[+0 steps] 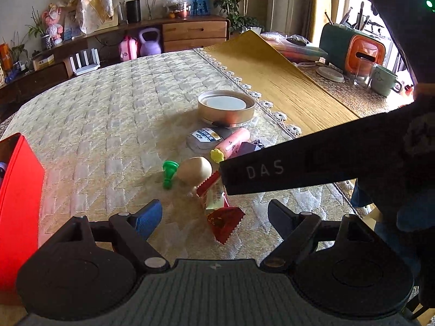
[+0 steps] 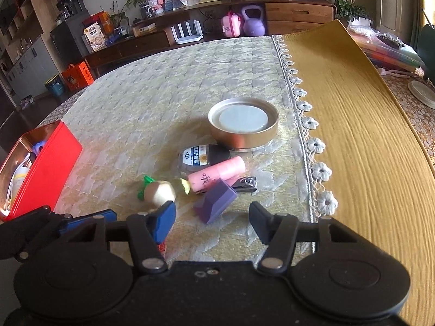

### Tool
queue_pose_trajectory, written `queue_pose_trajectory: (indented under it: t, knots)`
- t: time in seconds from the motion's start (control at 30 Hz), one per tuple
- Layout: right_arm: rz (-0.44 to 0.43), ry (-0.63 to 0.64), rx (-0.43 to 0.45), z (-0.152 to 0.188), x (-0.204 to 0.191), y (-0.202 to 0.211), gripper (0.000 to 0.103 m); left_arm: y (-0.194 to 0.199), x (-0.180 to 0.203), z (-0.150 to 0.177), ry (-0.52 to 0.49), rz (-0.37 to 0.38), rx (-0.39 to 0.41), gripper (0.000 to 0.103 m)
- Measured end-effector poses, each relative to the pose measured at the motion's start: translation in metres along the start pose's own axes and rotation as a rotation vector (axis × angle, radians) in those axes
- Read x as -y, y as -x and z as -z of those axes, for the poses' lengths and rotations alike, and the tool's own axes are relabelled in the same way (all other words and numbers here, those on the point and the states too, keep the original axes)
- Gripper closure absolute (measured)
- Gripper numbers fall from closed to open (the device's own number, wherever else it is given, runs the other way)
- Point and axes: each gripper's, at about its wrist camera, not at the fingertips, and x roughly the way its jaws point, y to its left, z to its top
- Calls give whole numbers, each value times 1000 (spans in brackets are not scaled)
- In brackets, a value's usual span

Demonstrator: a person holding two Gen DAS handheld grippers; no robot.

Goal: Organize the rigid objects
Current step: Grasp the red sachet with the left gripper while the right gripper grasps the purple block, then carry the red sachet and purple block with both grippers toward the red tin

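A cluster of small items lies on the quilted tablecloth: a round metal lid, a small labelled bottle, a pink tube with a yellow cap, a green piece, a wooden knob, a nail clipper and a purple block. My left gripper is open, with a red snack wrapper lying between its fingers. My right gripper stands open just short of the purple block, its pads clear of it. Its black body crosses the left wrist view.
A red box holding several items stands at the left. A golden mat covers the table to the right, past a lace edge. A mug, a glass and a green-orange holder stand far right. A sideboard runs behind.
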Motion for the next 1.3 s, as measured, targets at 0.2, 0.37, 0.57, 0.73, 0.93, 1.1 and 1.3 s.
queue_pose_trajectory:
  t: [0.2, 0.37, 0.57, 0.73, 0.93, 1.1, 1.3]
  knots:
    - [24, 19, 5, -2, -4, -3, 61, -6, 0, -2, -4, 14, -16, 45]
    - [36, 19, 11, -2, -4, -3, 72, -6, -7, -1, 19, 5, -14, 64]
    - [48, 35, 19, 0, -7, -2, 78, -4, -13, -2, 38, 16, -21, 79]
    - [44, 30, 32, 1, -7, 2, 86, -1, -16, -2, 38, 10, -32, 79]
    - [45, 15, 43, 4, -6, 9, 89, 9, -22, -1, 52, 12, -33, 79]
    - [21, 42, 31, 7, -9, 15, 89, 19, -29, 0, 70, 15, -30, 79]
    - [35, 23, 12, 4, -13, 7, 72, 26, -36, 2, 87, 11, -31, 79]
